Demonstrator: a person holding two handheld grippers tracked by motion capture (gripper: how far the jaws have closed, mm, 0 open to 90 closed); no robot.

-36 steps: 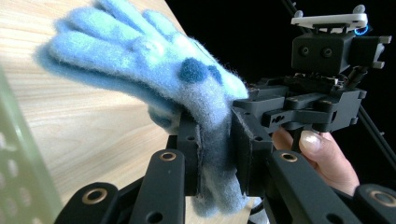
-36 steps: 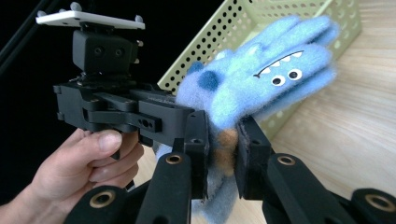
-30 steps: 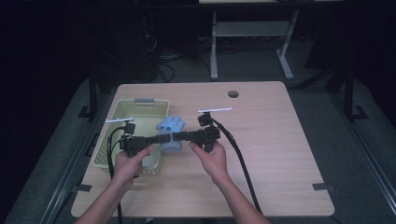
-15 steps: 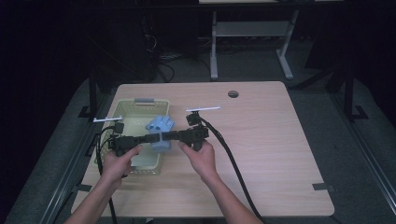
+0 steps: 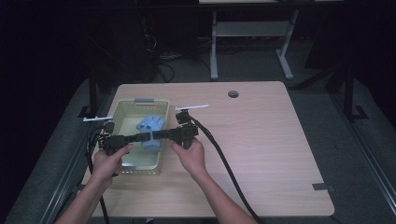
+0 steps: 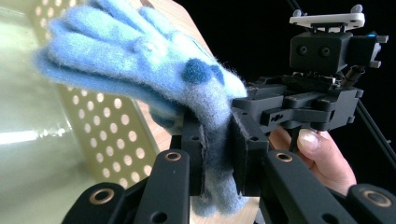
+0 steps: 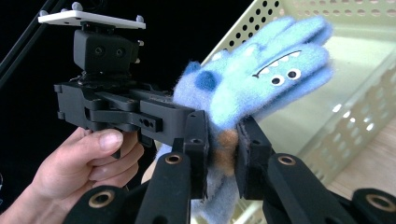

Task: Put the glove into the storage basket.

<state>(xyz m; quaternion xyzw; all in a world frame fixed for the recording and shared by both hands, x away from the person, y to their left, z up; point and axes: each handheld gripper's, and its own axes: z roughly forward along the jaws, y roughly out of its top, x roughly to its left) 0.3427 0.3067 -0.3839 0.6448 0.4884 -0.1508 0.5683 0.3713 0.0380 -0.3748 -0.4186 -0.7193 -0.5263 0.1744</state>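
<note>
A blue fuzzy glove [image 5: 150,129] is held above the pale green perforated basket [image 5: 122,164], which is set at the left side of the wooden table [image 5: 271,154]. The left gripper [image 6: 217,154] is seen clamped on the glove's cuff, jaws narrow against the fabric. The right gripper [image 7: 223,154] is likewise closed on the cuff from the opposite side. The two grippers are positioned tip to tip over the basket. A toothed face with two eyes is printed on the glove.
</note>
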